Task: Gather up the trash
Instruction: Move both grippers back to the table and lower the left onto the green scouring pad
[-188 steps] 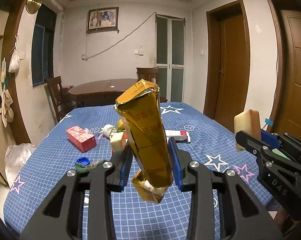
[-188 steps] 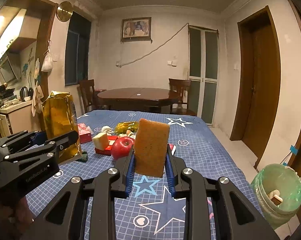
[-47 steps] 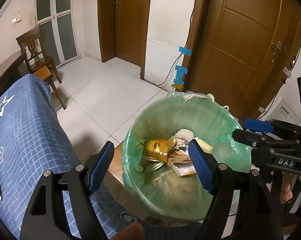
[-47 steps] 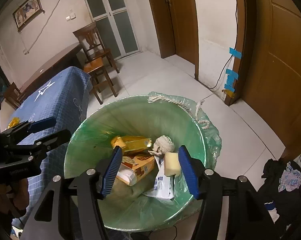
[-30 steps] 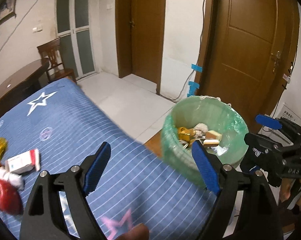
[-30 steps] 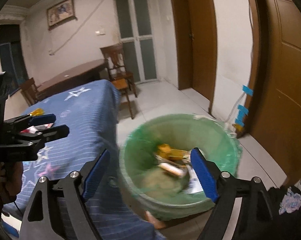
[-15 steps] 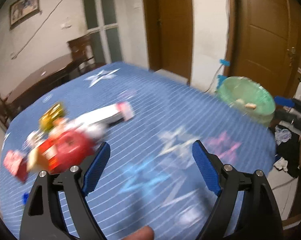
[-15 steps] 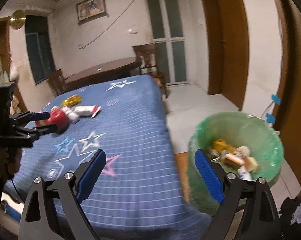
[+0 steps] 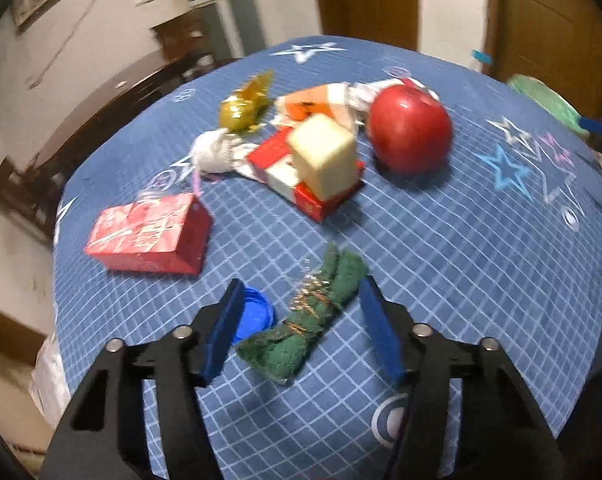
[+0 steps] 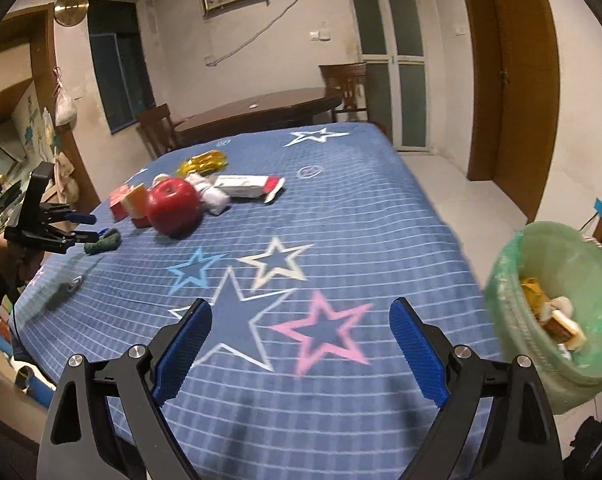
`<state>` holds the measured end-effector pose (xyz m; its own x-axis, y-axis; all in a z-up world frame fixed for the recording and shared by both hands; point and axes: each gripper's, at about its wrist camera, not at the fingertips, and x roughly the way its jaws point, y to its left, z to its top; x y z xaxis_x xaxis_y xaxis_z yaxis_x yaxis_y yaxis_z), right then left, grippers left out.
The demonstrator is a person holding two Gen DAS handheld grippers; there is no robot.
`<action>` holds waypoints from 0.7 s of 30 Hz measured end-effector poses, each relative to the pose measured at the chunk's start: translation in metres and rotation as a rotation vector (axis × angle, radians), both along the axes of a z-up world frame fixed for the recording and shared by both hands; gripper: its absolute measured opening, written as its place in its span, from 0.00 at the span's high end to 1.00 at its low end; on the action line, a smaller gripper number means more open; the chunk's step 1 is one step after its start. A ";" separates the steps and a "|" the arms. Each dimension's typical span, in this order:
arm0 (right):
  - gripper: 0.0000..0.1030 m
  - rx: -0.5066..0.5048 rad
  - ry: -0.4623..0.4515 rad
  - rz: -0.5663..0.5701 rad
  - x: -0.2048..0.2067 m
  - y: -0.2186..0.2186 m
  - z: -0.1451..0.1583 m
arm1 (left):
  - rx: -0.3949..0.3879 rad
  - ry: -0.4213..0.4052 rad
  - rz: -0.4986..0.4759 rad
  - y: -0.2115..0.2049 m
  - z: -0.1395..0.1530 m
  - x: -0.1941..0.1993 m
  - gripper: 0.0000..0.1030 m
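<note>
Over a table spread with a blue star-print cloth (image 9: 441, 248), the left gripper (image 9: 301, 332) points down at a crumpled green cloth (image 9: 317, 316) tied with a bit of gold thread. Its jaws have just been closing and now stand about half open, the green cloth lying between the blue pads without either pad pressing on it. A blue bottle cap (image 9: 255, 314) sits just beside the left pad, partly hidden behind it.

Further up the table, a red carton (image 9: 149, 234) lies on its side. Beyond it a pale cube (image 9: 323, 154) rests on a red and white box (image 9: 301, 178), with a red apple (image 9: 409, 128) close to its right. A gold wrapper (image 9: 245, 104), a white crumpled scrap (image 9: 215, 152) and an orange and white packet (image 9: 317, 100) lie behind them.

Seen from the right wrist, the right gripper (image 10: 301, 352) hangs with its jaws wide apart and nothing between them, above the star patterns near the table edge. The left gripper (image 10: 87, 226) shows at far left, its tips at the green cloth (image 10: 103, 242). Off the table's right side stands a bin lined with a green bag (image 10: 513, 280), already holding a gold packet and other scraps. A second wooden table (image 10: 261, 110) and chairs stand at the back wall
</note>
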<state>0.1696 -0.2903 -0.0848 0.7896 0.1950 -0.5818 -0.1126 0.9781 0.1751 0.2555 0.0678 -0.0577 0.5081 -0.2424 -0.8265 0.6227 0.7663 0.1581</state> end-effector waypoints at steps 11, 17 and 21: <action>0.13 0.004 0.029 0.038 0.017 0.032 -0.007 | 0.089 0.045 -0.110 -0.020 -0.025 0.010 0.53; 0.13 0.014 0.006 0.086 0.026 0.049 0.008 | 0.055 0.081 -0.115 -0.019 -0.022 -0.019 0.65; 0.13 0.029 -0.012 0.148 0.040 0.076 0.022 | 0.055 0.055 -0.056 -0.022 -0.025 -0.025 0.64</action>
<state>0.2097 -0.2148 -0.0632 0.7578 0.3268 -0.5648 -0.2578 0.9451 0.2008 0.2302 0.0458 -0.0823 0.4490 -0.2221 -0.8655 0.6729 0.7213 0.1640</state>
